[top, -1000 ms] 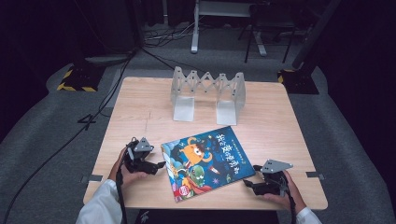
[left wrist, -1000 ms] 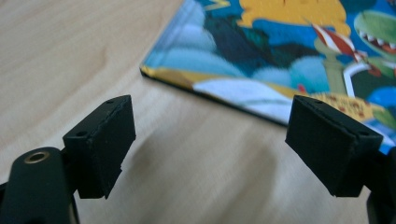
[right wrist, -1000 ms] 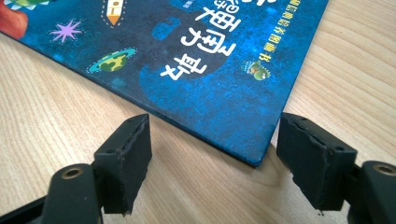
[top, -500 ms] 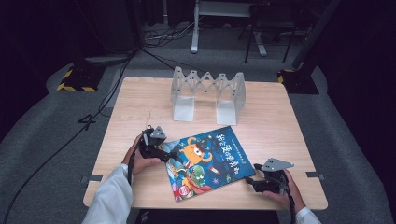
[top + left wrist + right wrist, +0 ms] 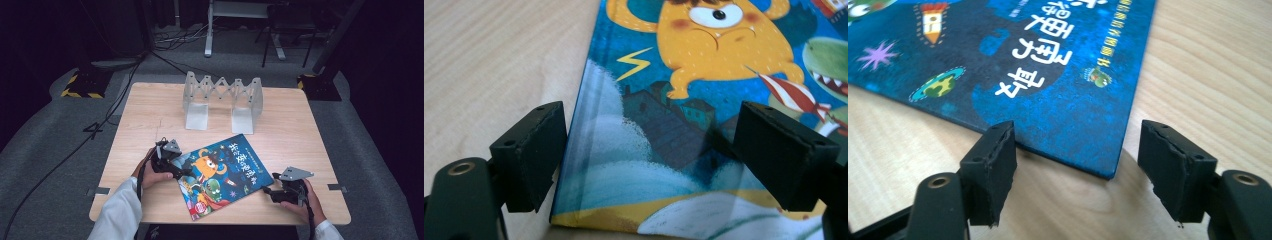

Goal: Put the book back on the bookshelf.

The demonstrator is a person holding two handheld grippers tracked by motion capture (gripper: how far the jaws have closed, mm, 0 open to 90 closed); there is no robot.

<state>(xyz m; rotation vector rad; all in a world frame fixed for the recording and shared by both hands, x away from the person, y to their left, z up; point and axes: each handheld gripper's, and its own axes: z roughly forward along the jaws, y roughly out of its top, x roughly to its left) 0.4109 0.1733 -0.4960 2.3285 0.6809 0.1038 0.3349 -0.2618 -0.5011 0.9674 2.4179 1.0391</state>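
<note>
High view showed the left gripper (image 5: 186,171) now at the left edge of the picture book (image 5: 223,174), having slid in from the lower left of the frame, where it sat apart from the cover a second earlier. The book lay flat and skewed in the lower middle of the table (image 5: 150,115), below the folding metal book stand (image 5: 222,100). In the left gripper view the claw (image 5: 649,150) was released: one pad stood just off the spine edge, the other hovered over the cover, and neither pinched it. The right gripper (image 5: 266,190) had stayed at the book's lower right corner; its jaws had just been closing a little, yet in the right gripper view (image 5: 1075,165) they were unclenched, the corner between them and untouched by the right-hand pad.

Judging by this, both hands were placed to take the book by opposite edges, the lift not yet begun.

Whether the left pad actually touched the spine was hard to tell. The book's far half was cut off in both gripper views.
</note>
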